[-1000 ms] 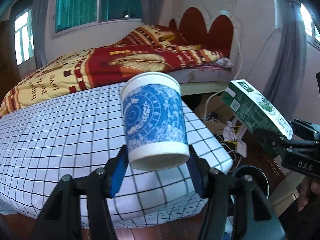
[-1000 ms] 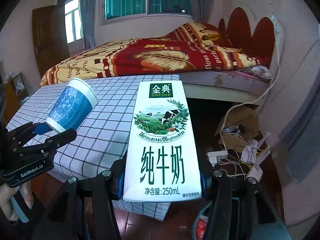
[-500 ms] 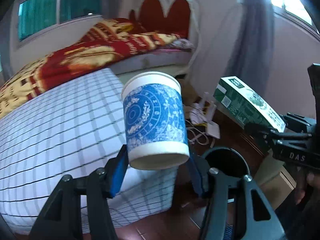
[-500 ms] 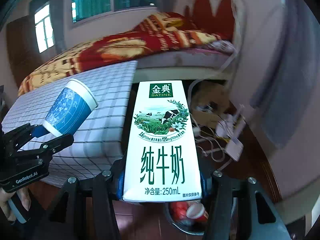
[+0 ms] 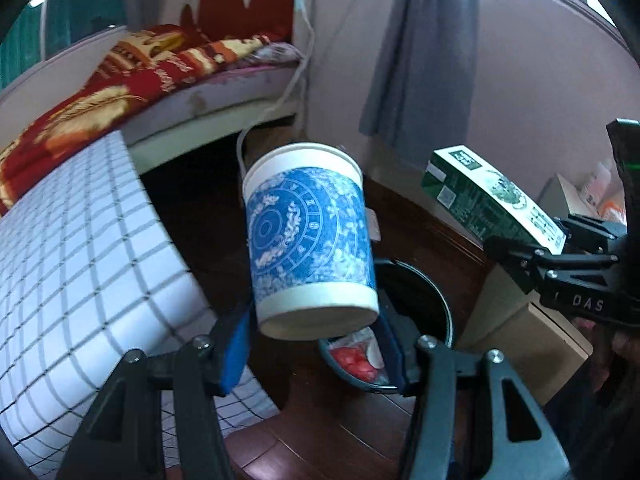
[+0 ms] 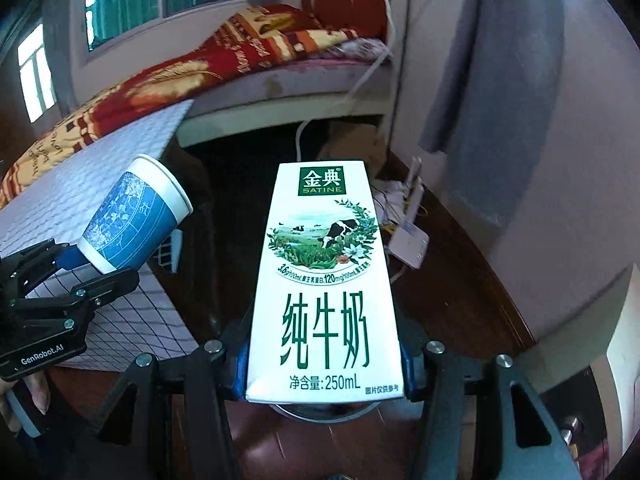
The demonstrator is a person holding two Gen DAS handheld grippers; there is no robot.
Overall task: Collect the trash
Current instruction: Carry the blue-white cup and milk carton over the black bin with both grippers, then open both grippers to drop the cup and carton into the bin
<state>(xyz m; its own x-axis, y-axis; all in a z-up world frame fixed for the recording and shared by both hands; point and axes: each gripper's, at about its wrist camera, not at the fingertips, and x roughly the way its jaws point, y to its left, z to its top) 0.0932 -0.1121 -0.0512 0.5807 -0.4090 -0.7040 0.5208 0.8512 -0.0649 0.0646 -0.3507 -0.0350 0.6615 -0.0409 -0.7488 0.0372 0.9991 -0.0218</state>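
Now left gripper (image 5: 316, 344) clamps paper cup (image 5: 308, 236), right gripper (image 6: 322, 364) clamps milk carton (image 6: 326, 292); trash bin (image 5: 436, 300) lies directly below-ahead, cup nearer.

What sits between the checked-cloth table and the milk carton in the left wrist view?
The blue paper cup, clamped in the left gripper, fills that gap; behind and below it is the dark trash bin on the floor. The milk carton is right of both.

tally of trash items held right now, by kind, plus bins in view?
Paper cup, in the left gripper: 1
Milk carton, in the right gripper: 1
Trash bin, on the floor below both: 1
Total: 3, 2 of them held trash items
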